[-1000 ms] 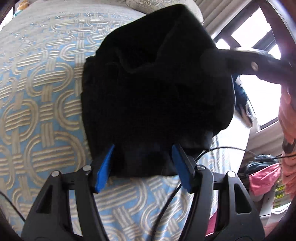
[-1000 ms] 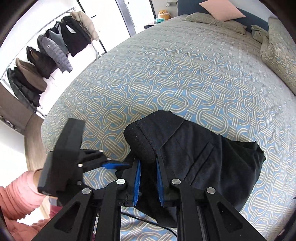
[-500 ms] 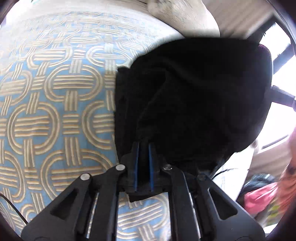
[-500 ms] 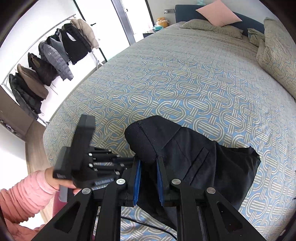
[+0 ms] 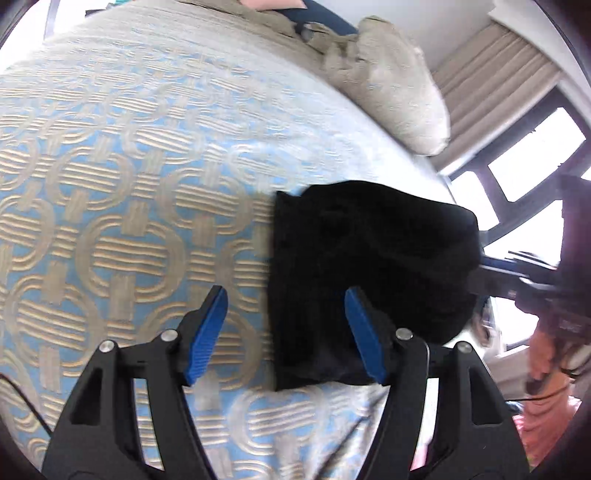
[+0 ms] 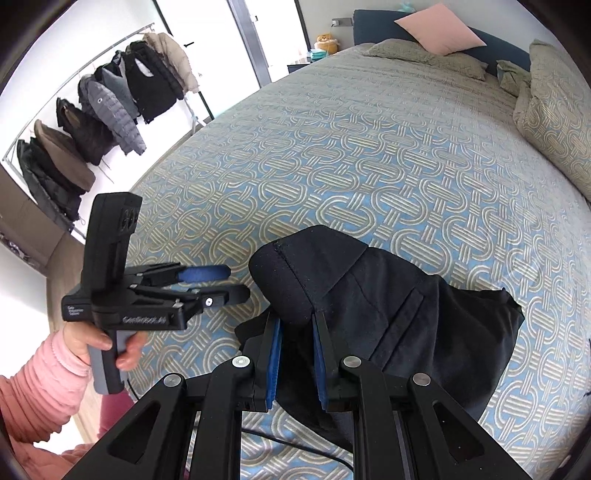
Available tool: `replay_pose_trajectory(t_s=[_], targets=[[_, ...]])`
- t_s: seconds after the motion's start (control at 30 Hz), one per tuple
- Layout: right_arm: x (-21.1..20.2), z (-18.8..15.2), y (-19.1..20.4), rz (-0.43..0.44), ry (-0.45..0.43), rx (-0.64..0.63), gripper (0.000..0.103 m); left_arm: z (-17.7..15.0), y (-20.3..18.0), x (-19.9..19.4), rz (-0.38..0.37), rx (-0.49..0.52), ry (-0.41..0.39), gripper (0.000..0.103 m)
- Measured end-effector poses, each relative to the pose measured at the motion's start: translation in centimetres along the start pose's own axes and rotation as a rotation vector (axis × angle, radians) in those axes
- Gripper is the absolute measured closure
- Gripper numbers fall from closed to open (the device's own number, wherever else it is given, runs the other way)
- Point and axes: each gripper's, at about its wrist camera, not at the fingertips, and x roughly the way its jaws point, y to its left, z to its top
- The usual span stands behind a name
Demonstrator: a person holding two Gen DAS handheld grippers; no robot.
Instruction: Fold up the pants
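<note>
The black pants (image 6: 399, 314) lie bunched in a folded heap on the patterned bedspread (image 6: 369, 155). My right gripper (image 6: 295, 354) is shut on a raised fold of the pants at their near left end. My left gripper (image 5: 286, 332) is open and empty, its blue pads straddling the near left edge of the pants (image 5: 354, 266) without gripping. In the right wrist view the left gripper (image 6: 218, 282) hovers just left of the pants, held by a hand in a pink sleeve.
Pillows (image 6: 554, 122) and a pink cushion (image 6: 439, 27) lie at the head of the bed. A rack of coats (image 6: 110, 107) stands at the left. A window (image 5: 517, 192) and a pillow (image 5: 399, 88) show beyond the bed's edge.
My left gripper was open, shut on the pants' edge half a second ago, and has now opened and drawn back to the left. The right gripper keeps its grip.
</note>
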Motion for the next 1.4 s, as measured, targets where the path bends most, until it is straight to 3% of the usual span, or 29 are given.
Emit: replay_pose_trajectory(t_s=[0.13, 0.3, 0.4, 0.43, 0.5, 0.63, 0.73, 0.77, 0.83, 1.0, 1.13, 1.23, 1.33, 1.4], targets=[[-1.5, 0.5, -1.3, -0.005, -0.064, 0.066, 0.087, 0.7, -2.4, 2.2, -0.048, 0.077, 0.051, 0.037], [-1.9, 1.2, -1.9, -0.020, -0.070, 0.089, 0.087, 1.8, -4.1, 6.0, -0.238, 0.045, 0.104, 0.037], [-1.8, 1.2, -1.5, -0.024, -0.065, 0.079, 0.087, 2.5, -4.4, 7.8, -0.166, 0.046, 0.097, 0.041], [-1.7, 1.2, -1.4, -0.024, -0.063, 0.076, 0.087, 2.9, -4.0, 8.6, -0.123, 0.040, 0.096, 0.048], [-1.4, 1.2, -1.2, -0.025, -0.058, 0.072, 0.087, 3.5, -2.9, 9.0, -0.110, 0.003, 0.084, 0.060], [-1.1, 0.7, -0.8, -0.018, -0.050, 0.061, 0.087, 3.9, -0.3, 8.2, -0.100, -0.068, 0.031, 0.070], [-0.7, 0.0, 0.0, -0.014, -0.036, 0.034, 0.087, 3.4, 0.9, 6.6, 0.126, -0.058, -0.002, 0.060], [-0.4, -0.2, 0.4, -0.013, -0.028, 0.023, 0.087, 3.2, 1.5, 6.0, 0.149, -0.066, -0.003, 0.060], [0.3, -1.0, 1.4, -0.016, -0.012, -0.008, 0.087, 2.7, 2.9, 4.3, 0.136, -0.104, -0.013, 0.060], [4.5, -3.1, 3.4, 0.022, 0.091, -0.048, 0.086, 1.4, 5.3, 0.1, 0.195, -0.134, -0.079, 0.056], [8.5, -4.6, 4.0, -0.011, 0.145, -0.049, 0.082, 0.7, 5.1, -0.4, 0.158, -0.129, -0.088, 0.052], [9.8, -5.4, 3.9, -0.036, 0.130, -0.017, 0.066, 0.2, 3.2, -0.4, 0.164, -0.057, -0.079, 0.052], [8.5, -6.0, 3.7, 0.018, 0.137, 0.002, 0.048, 0.0, 1.1, -0.4, 0.141, 0.012, -0.078, 0.047], [6.7, -6.6, 3.1, 0.053, 0.138, 0.019, 0.048, -0.1, -0.3, -0.7, 0.132, 0.053, -0.084, 0.042]])
